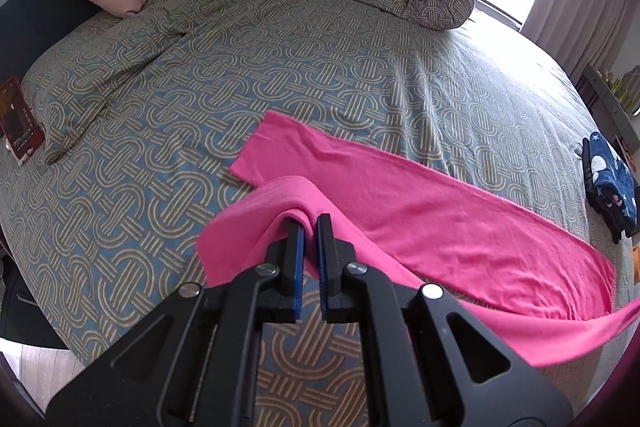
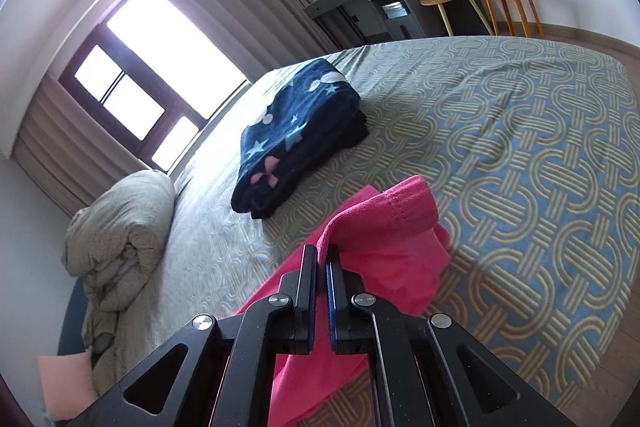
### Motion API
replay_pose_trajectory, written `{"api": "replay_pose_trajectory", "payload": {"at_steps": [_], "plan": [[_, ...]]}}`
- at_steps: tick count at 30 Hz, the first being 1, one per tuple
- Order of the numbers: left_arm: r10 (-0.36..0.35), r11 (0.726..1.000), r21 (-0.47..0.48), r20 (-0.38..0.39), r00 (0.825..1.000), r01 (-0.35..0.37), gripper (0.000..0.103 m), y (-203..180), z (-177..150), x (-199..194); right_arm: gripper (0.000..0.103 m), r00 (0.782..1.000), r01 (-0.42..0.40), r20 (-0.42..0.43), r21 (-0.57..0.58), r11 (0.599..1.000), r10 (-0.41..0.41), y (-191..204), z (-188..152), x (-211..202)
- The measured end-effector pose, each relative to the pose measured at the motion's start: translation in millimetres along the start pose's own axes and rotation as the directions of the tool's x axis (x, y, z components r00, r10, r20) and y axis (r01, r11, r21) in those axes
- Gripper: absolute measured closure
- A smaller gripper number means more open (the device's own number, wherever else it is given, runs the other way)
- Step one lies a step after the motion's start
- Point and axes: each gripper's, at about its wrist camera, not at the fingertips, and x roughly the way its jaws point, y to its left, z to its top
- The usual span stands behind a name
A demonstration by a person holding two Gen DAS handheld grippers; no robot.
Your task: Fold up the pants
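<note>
The pink pants [image 1: 420, 203] are stretched across the lower right of the patterned bed [image 1: 240, 67], one edge pinched in the closed left gripper [image 1: 310, 223]; the hemmed end is clamped and raised by the closed right gripper [image 2: 322, 255], lower centre

We see the right gripper [image 2: 321, 253] clamping the pink pants' [image 2: 394, 227] hem, near the folded navy blanket [image 2: 296, 135].

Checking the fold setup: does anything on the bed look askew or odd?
Nothing damaged. The pink pants lie slanted across the bed, and a red booklet sits at its edge.
</note>
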Motion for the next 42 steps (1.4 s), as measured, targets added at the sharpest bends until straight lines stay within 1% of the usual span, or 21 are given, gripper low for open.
{"api": "replay_pose_trajectory", "payload": {"at_steps": [4,8,10,13,16,18,21,25,27,28,29,30,31,33,34,35,36,37,38,39,42], "plan": [[0.036,0.999,0.023,-0.039,0.999,-0.035,0.096,-20.1,30.9,31.3,0.1,0.999,0.017,-0.026,-0.007,1.0,-0.017,18.7,17.5,41.4],[0.081,0.996,0.05,-0.126,0.989,-0.075,0.096,-43.1,54.5,82.7,0.1,0.995,0.084,-0.058,-0.053,0.995,-0.087,34.0,27.8,92.1],[0.099,0.994,0.061,-0.164,0.981,-0.09,0.096,-52.5,63.2,108.8,0.1,0.989,0.122,-0.078,-0.076,0.99,-0.128,38.3,31.0,121.5],[0.131,0.99,0.084,-0.21,0.969,-0.116,0.095,-63.9,71.5,140.9,0.1,0.975,0.203,-0.065,-0.12,0.972,-0.212,41.3,37.2,158.0],[0.149,0.988,0.083,-0.246,0.958,-0.133,0.094,-65.9,76.1,162.8,0.1,0.96,0.258,-0.081,-0.127,0.958,-0.269,35.0,42.5,187.3],[0.148,0.988,0.074,-0.261,0.954,-0.133,0.093,-63.8,77.7,169.6,0.099,0.952,0.27,-0.109,-0.131,0.954,-0.285,30.1,42.0,198.3],[0.16,0.986,0.082,-0.272,0.949,-0.143,0.091,-61.7,75.8,175.9,0.098,0.956,0.225,-0.15,-0.186,0.957,-0.254,33.0,29.1,199.9],[0.16,0.986,0.089,-0.282,0.946,-0.14,0.09,-58.2,75.7,178.1,0.098,0.959,0.148,-0.177,-0.348,0.926,-0.22,56.1,-0.9,187.9],[0.159,0.986,0.087,-0.278,0.947,-0.14,0.09,-57.2,78.4,177.9,0.097,0.962,0.053,-0.218,-0.44,0.896,-0.164,75.6,-22.3,176.4],[0.161,0.986,0.087,-0.275,0.948,-0.142,0.09,-56.8,79.6,177.9,0.095,0.96,-0.01,-0.248,-0.49,0.871,-0.129,86.8,-35.1,168.9],[0.166,0.985,0.088,-0.271,0.948,-0.148,0.09,-56.2,81.3,179.1,0.094,0.953,-0.081,-0.288,-0.545,0.835,-0.095,98.6,-49.9,161.4],[0.176,0.983,0.093,-0.265,0.948,-0.156,0.09,-55.7,82.5,180.2,0.091,0.938,-0.156,-0.339,-0.597,0.787,-0.071,110.5,-66.4,155.5],[0.189,0.981,0.1,-0.256,0.948,-0.168,0.09,-55.8,83.1,180.5,0.087,0.913,-0.24,-0.405,-0.64,0.73,-0.055,121.4,-85.6,150.1],[0.214,0.975,0.116,-0.235,0.948,-0.191,0.09,-55.7,84.0,179.3,0.086,0.846,-0.387,-0.53,-0.686,0.617,-0.059,139.2,-128.2,145.7],[0.213,0.974,0.121,-0.225,0.951,-0.19,0.09,-56.0,83.4,177.2,0.086,0.822,-0.423,-0.563,-0.703,0.571,-0.083,146.0,-147.9,147.0],[0.205,0.975,0.124,-0.214,0.955,-0.182,0.09,-56.0,82.6,174.5,0.086,0.81,-0.435,-0.575,-0.722,0.538,-0.118,151.6,-164.6,150.9],[0.196,0.977,0.129,-0.201,0.96,-0.172,0.09,-56.8,81.5,171.0,0.086,0.804,-0.432,-0.576,-0.736,0.521,-0.148,155.4,-176.8,157.4],[0.19,0.976,0.138,-0.185,0.964,-0.166,0.09,-58.6,79.7,166.7,0.086,0.798,-0.424,-0.579,-0.739,0.524,-0.17,158.4,-185.1,166.3],[0.19,0.975,0.152,-0.167,0.968,-0.165,0.09,-60.3,78.1,162.5,0.086,0.794,-0.408,-0.579,-0.736,0.541,-0.188,160.4,-189.5,177.0],[0.194,0.971,0.169,-0.148,0.97,-0.168,0.09,-63.2,76.6,158.2,0.086,0.797,-0.379,-0.568,-0.736,0.561,-0.207,163.2,-191.2,188.3],[0.201,0.96,0.22,-0.105,0.974,-0.175,0.09,-69.3,71.6,148.4,0.086,0.832,-0.314,-0.524,-0.717,0.623,-0.183,174.6,-181.2,209.3]]}}
